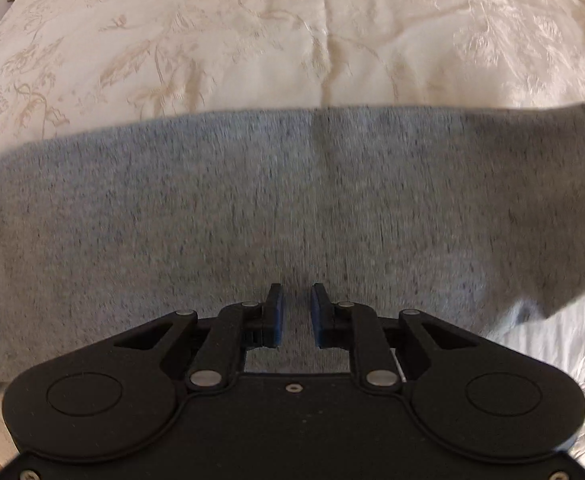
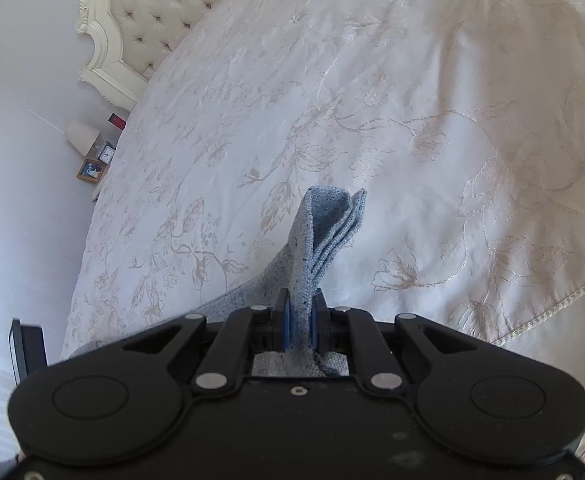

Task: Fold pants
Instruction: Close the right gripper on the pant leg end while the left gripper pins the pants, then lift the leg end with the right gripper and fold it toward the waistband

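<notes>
My right fingers (image 2: 300, 326) are clamped on a bunched corner of the grey pants (image 2: 324, 232), which poke out toward twelve o'clock above the bed (image 2: 412, 100). If that thin pinch slips, I think the fold collapses. My left fingers (image 1: 296, 316) stand slightly apart, empty, pointing steeply down over the pants' flat span; they could snag or rumple it.
</notes>
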The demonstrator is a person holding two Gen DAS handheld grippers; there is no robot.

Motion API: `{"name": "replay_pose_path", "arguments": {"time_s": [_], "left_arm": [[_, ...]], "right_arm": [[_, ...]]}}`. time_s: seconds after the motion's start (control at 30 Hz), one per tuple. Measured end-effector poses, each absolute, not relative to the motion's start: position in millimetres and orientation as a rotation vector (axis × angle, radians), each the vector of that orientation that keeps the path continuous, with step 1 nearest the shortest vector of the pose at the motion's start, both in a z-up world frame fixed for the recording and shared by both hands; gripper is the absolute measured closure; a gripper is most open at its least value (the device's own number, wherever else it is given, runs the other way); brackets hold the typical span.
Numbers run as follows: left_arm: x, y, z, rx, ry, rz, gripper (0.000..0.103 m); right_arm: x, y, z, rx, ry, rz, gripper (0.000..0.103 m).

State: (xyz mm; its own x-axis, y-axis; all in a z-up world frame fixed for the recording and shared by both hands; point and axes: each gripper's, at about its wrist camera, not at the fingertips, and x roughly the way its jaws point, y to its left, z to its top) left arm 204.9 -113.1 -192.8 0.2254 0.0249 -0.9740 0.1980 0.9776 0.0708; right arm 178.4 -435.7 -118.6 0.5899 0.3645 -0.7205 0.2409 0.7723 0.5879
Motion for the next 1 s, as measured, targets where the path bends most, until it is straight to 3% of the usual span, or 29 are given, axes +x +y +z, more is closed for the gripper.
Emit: {"name": "replay_pose_path", "arguments": {"time_s": [0.1,0.27,0.63,0.87,1.0], "left_arm": [[207.2,-117.5,-208.7,0.247,1.341,-0.146,0.079],[221.4,-96.0,-178.3,0.163,1.286,-0.212,0.078],[229.5,60.1,-132.3,0.076,1.238,-0.192,0.078],[233.0,150.6,-141.3,0.076,1.276,-0.116,0.078],[235.9,177.6,-145.9,0.067,1.287,-0.105,0.078]], "right_arm": [[180.1,-426.3,-110.0,0.680,0.961,0.077,0.092],[183.0,-395.7,-85.5,0.629,0.946,0.056,0.092],[193.7,-210.2,-10.1,0.492,0.882,0.164,0.092],[203.0,-56.8,-82.5,0.398,1.003,0.237,0.092],[205.1,1.5,-128.8,0.254,1.044,0.236,0.084]]}}
